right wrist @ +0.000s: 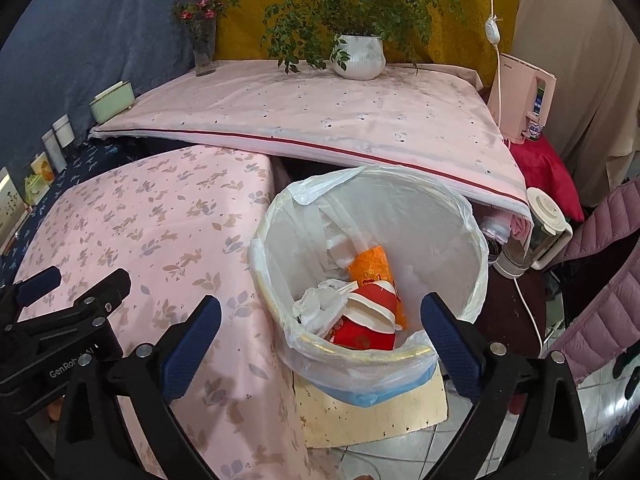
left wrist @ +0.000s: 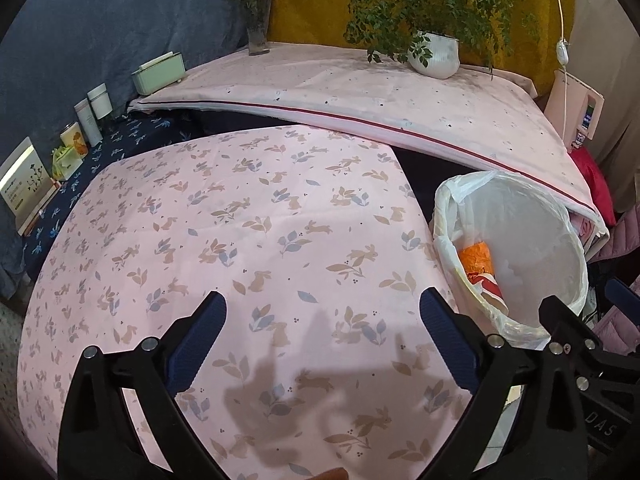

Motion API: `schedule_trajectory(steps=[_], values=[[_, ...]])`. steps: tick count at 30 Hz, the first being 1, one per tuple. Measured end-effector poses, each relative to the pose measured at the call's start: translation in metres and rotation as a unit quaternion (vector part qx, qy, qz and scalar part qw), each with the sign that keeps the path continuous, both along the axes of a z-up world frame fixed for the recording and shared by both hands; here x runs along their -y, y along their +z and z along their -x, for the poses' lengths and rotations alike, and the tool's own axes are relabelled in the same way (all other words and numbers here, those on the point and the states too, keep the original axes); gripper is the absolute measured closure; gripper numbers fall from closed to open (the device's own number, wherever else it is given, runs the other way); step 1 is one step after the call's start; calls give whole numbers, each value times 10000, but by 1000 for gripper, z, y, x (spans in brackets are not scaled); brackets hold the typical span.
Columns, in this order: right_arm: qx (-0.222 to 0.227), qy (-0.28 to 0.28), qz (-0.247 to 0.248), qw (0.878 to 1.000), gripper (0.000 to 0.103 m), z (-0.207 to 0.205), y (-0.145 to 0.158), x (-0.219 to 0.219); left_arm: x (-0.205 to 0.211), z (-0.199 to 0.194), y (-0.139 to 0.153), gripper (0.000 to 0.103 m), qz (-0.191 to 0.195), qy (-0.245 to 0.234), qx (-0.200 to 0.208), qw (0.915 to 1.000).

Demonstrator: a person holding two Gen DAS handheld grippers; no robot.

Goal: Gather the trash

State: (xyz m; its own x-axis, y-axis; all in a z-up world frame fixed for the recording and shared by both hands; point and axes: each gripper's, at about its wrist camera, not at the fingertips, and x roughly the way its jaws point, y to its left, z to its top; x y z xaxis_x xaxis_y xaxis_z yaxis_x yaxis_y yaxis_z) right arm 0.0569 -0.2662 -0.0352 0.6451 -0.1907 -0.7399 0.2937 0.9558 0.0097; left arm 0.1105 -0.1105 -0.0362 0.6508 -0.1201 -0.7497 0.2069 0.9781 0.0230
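A white bin [right wrist: 440, 216] lined with a clear plastic bag stands beside the table with the pink rabbit-print cloth [right wrist: 160, 220]. Inside it lie an orange wrapper [right wrist: 370, 264], a crumpled white tissue [right wrist: 320, 306] and red-and-white paper pieces [right wrist: 366, 330]. My right gripper [right wrist: 320, 320] hangs open over the bin's near rim, nothing between its blue pads. My left gripper [left wrist: 322, 320] stands open above the pink cloth [left wrist: 240, 220], also with nothing in it. In the left wrist view the bin [left wrist: 532, 232] sits at the right, with the orange wrapper [left wrist: 476, 258] showing inside.
A raised surface under a pale pink cover [right wrist: 320, 112] holds a white pot with a green plant [right wrist: 360, 56] and a glass vase of flowers [right wrist: 202, 52]. A green box [left wrist: 158, 72] and small containers [left wrist: 94, 110] line the left wall. A blender jug [right wrist: 540, 232] and a pink jacket [right wrist: 600, 272] lie right of the bin.
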Motion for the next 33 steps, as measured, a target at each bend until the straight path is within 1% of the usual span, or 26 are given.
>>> schedule_trajectory(steps=[4, 11, 21, 27, 33], values=[[-20, -110, 59, 9999, 7, 9, -3, -1, -2, 5, -4, 10, 41, 23, -48, 10000], [-66, -231, -6, 9997, 7, 20, -7, 5, -5, 11, -8, 10, 110, 87, -144, 9998], [-71, -205, 79, 9997, 7, 31, -4, 1, 2, 21, -4, 10, 33, -46, -63, 10000], [-160, -171, 274, 9993, 7, 36, -7, -4, 3, 25, -3, 10, 72, -105, -50, 9999], [-162, -187, 270, 9993, 7, 41, -7, -4, 5, 30, -3, 10, 104, -154, -86, 9998]])
